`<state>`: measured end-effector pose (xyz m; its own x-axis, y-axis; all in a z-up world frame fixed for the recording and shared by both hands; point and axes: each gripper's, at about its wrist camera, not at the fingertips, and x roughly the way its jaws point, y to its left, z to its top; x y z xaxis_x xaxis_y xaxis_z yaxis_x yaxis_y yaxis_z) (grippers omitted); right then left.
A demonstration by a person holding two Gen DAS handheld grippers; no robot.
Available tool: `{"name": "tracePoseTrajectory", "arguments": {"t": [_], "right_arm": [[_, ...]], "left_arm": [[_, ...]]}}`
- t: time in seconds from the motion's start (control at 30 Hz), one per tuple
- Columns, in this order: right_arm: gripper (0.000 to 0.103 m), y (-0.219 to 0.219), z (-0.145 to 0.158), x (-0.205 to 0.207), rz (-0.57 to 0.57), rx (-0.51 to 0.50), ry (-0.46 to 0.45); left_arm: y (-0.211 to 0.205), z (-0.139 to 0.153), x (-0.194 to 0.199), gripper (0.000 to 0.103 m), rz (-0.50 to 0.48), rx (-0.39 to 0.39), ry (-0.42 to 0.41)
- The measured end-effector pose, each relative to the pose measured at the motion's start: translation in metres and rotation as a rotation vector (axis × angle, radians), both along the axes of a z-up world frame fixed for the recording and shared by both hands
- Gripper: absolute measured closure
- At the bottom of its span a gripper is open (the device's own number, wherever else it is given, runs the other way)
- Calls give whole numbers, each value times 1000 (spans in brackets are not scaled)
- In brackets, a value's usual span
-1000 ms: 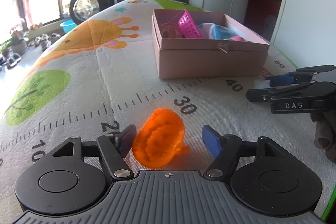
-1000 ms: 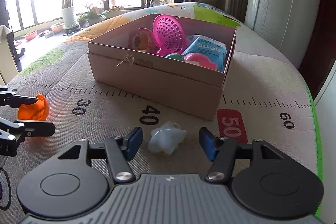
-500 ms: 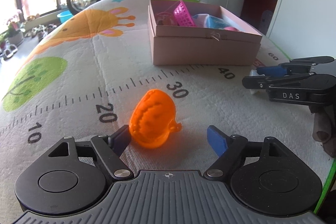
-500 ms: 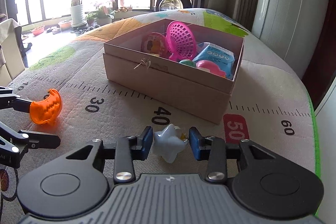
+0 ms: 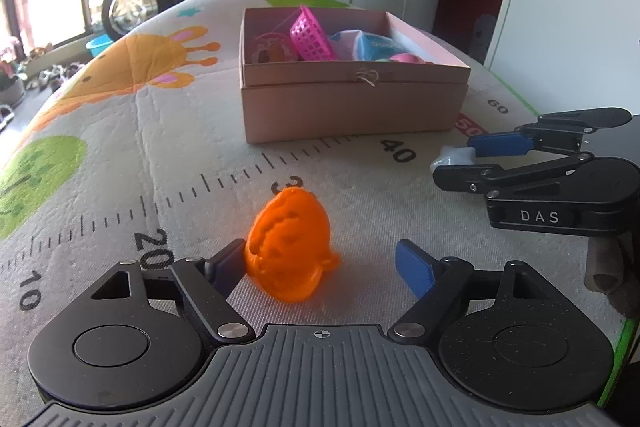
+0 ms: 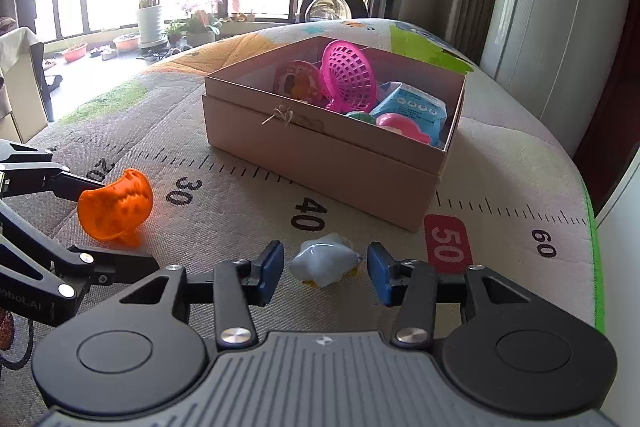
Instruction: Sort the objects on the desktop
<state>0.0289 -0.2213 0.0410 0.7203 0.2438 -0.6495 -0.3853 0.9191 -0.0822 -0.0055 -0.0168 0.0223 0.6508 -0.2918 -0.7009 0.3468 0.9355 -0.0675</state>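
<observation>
Two toys sit low in your frames, each between spread jaws. Your left gripper [image 5: 320,265] is released, its left finger touching the orange toy [image 5: 290,245] at lower centre — your right gripper [image 6: 326,273] brackets the white star toy [image 6: 324,263], gaps showing either side. Upper centre, the cardboard box [image 6: 320,155] holds a pink basket [image 6: 348,77].

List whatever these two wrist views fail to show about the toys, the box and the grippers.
- Pink box: its floor and lower contents, hidden by its near wall and the pink basket, in both views.
- Pale star toy: mostly hidden behind the right gripper's fingers in the left wrist view.
- Orange toy: the side touching the left gripper's black finger, hidden in the left view.
- Left gripper: cut off by the right view's left edge.
</observation>
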Motion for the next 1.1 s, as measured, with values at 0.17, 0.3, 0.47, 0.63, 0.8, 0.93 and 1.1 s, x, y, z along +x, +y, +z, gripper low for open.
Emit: {"name": "tracePoseTrajectory", "arguments": {"t": [0.17,0.3,0.47,0.63,0.8,0.93,1.1], "right_arm": [[45,-1,0,0,-7,1,-7],[38,-3,1,-3,-11,0,-21],[35,-5,0,-6,-14,-4,-28],[35,-5,-1,-8,-6,-6,-32],[35,-2,-1,-7,3,-14,-47],[35,1,-2,-4,5,-20,-47],[35,0,-1,-5,4,-19,-48]], "left_arm": [[6,1,-1,16,17,31,-6],[14,1,-5,12,27,87,-25],[31,2,-6,9,76,160,-49],[43,9,-4,8,101,127,-44],[24,9,-2,8,36,55,-21],[4,6,0,8,-7,39,-15],[-5,3,1,9,-29,36,-15]]}}
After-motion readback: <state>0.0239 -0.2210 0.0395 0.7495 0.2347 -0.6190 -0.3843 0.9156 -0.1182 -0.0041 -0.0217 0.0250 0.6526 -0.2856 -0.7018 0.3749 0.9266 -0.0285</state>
